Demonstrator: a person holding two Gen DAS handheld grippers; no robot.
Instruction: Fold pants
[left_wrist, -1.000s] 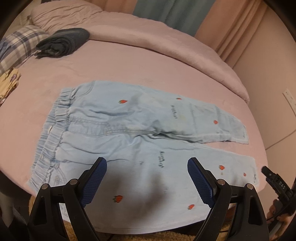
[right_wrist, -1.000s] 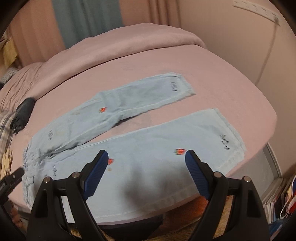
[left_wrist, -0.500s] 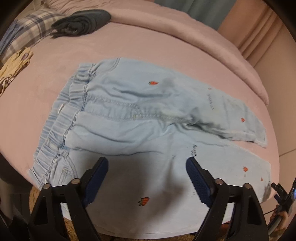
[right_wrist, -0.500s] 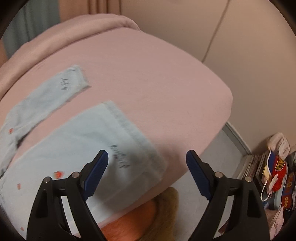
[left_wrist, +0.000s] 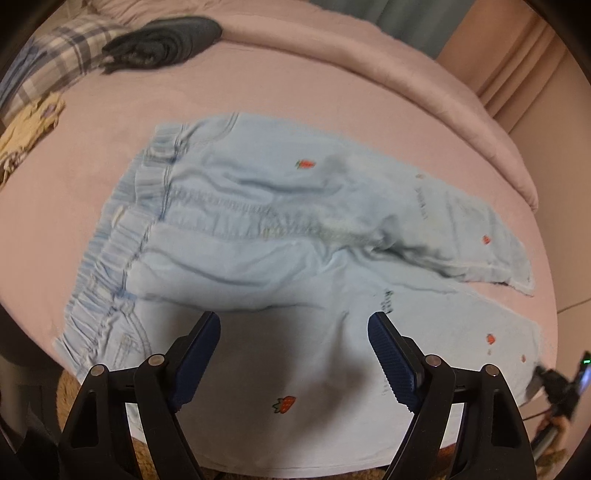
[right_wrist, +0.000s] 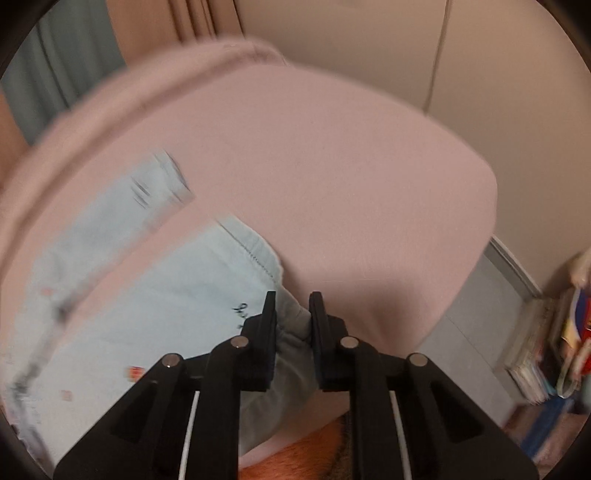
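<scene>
Plaid fabric (left_wrist: 55, 70): far left on the bed, woven check pattern; not part of the task.
Dark garment (left_wrist: 166, 40): folded, thick and matte, far left, well apart from the pants.
Bed (left_wrist: 332, 92): pink cover, soft and slightly napped; it yields under pressure.
Pants (left_wrist: 258, 229): light blue denim-like cloth, spread flat on the bed, waist to the left, legs running right. Small red strawberry motifs and dark lettering. The near leg reaches the near bed edge.
Waistband (left_wrist: 118, 258): gathered elastic, ribbed, thicker than the legs; judged a firm hold point.
Handling: judged light, limp and non-fragile; the cloth drapes and wrinkles, so support at two corners is advisable.
Left gripper (left_wrist: 293, 350): wide open, holding nothing, poised above the near leg close to the seat.
Right gripper (right_wrist: 291, 314): nearly closed, with a bunched fold of the near leg's hem corner (right_wrist: 295, 325) between its pads.
Hem: stitched double edge, stiffer than the panel; judged a secure pinch point.
</scene>
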